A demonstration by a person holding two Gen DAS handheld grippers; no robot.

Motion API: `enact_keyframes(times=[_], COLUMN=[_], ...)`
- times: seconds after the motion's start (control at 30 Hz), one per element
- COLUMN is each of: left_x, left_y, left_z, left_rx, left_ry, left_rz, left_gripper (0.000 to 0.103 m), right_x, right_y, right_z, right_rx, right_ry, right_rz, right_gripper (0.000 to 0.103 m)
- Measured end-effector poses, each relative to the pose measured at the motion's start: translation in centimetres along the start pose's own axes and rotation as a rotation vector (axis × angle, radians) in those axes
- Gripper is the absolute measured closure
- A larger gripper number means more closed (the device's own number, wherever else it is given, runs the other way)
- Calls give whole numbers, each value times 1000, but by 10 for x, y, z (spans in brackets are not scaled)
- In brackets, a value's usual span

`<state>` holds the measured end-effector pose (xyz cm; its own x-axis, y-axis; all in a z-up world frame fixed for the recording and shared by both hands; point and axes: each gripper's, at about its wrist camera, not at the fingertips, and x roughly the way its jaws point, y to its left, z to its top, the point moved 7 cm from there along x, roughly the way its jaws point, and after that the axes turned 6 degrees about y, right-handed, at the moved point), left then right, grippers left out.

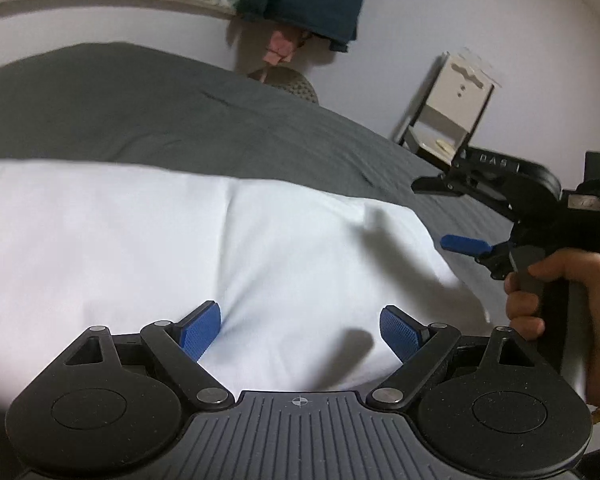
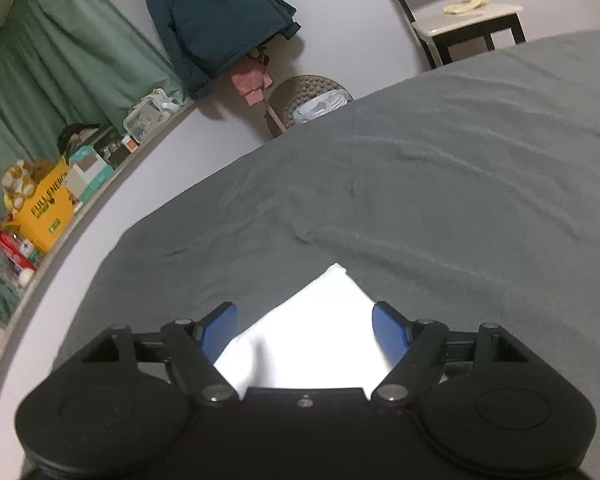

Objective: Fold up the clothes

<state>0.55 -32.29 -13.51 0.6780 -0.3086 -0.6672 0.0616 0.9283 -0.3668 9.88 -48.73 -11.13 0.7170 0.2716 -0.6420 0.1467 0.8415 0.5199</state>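
A white garment point(image 1: 180, 240) lies spread flat on the grey bedcover point(image 1: 140, 100). My left gripper point(image 1: 300, 328) hovers open over its near part, blue pads wide apart and nothing pinched. At the garment's right edge a hand holds my right gripper point(image 1: 446, 214), seen from the side with its fingers apart. In the right wrist view, a pointed corner of the white garment point(image 2: 320, 320) lies between the spread pads of my right gripper point(image 2: 305, 330), which do not press on it. The grey bedcover point(image 2: 460, 180) stretches beyond, lightly wrinkled.
A chair point(image 2: 468, 12) stands by the wall past the bed. A dark blue jacket point(image 2: 212, 16) hangs on the wall above a round studded stool point(image 2: 308, 96). A ledge with boxes and a yellow bag point(image 2: 48, 204) runs along the left under a green curtain.
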Motion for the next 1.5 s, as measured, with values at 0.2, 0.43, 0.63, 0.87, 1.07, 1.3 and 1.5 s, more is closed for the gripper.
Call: enact_keyframes(times=[0.2,0.43,0.63,0.87,1.07,1.3,1.5], left_x=[-9,-6,0,11,18,23,20], left_y=[-3,2,6,11,6,3,5], left_z=[-17,-16,-23,-22,-22,-19,-16], left_rx=[-26,-132,-177,-220,-202,-177,-134], left_ry=[-7,-26,-48,-51,-60,-51,-37], left_rz=[-23,-34,-59,-114,-96,-75,-67], left_gripper=[15,15,15,15,15,14,14], right_x=[-17,-51,-49,-39,-34,-23,-20], right_y=[-3,-43,-81,-78,-76,-71,-64], right_z=[7,-12,-30,-41,-42,-48,-48], right_rx=[-101,101,356,404,377,365,267], right_ry=[31,6,62,166,164,235,218], right_rz=[-46,-48,-25,109,133,182,103], right_gripper=[25,25,25,25,26,51,84])
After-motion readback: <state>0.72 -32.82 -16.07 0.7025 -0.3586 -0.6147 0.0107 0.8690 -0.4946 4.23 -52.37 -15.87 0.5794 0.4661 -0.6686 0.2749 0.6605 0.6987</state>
